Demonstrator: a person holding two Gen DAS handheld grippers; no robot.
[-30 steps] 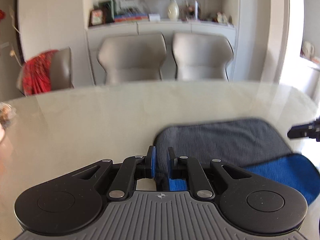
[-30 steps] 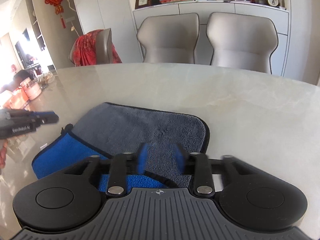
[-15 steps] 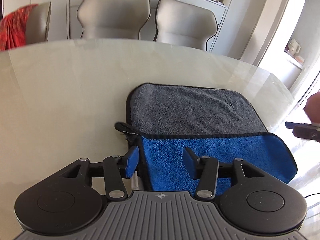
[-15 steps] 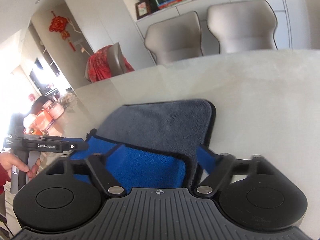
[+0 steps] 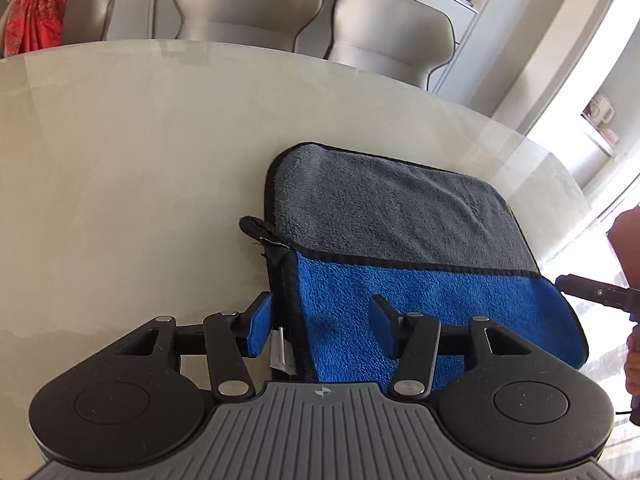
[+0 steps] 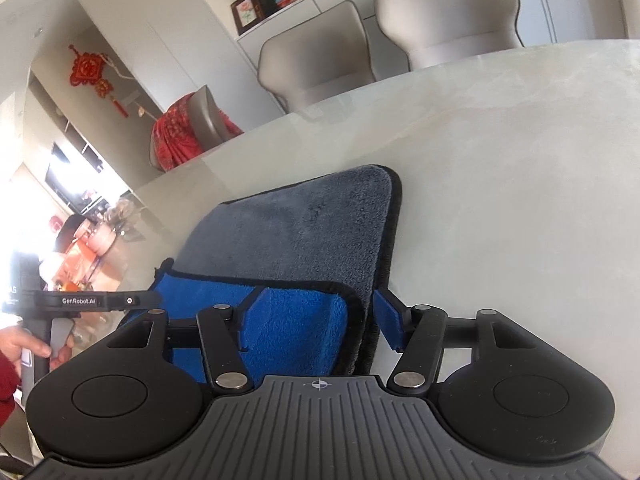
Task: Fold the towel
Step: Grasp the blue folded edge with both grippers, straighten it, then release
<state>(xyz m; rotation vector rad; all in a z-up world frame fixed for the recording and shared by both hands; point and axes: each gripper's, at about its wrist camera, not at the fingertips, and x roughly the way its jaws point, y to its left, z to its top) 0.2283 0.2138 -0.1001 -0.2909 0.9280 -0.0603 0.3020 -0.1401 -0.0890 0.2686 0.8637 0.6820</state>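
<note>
Your towel (image 5: 400, 216) on the table (image 5: 120, 160) is soft, light and limp, so pinch its near corners: left hand-held gripper (image 5: 320, 324) is spread, right hand-held gripper (image 6: 316, 316) is closing around the hem.

Folded towel (image 5: 392, 216) on marble table (image 5: 140, 152)

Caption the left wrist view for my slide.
Left gripper open astride the near corner of a half-folded towel.

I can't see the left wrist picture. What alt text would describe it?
A towel, grey on top with its blue side showing along the near edge, lies on a pale table. The left tongs stand open over the towel's near left corner, not pressing it. Two beige chairs stand beyond.
</note>
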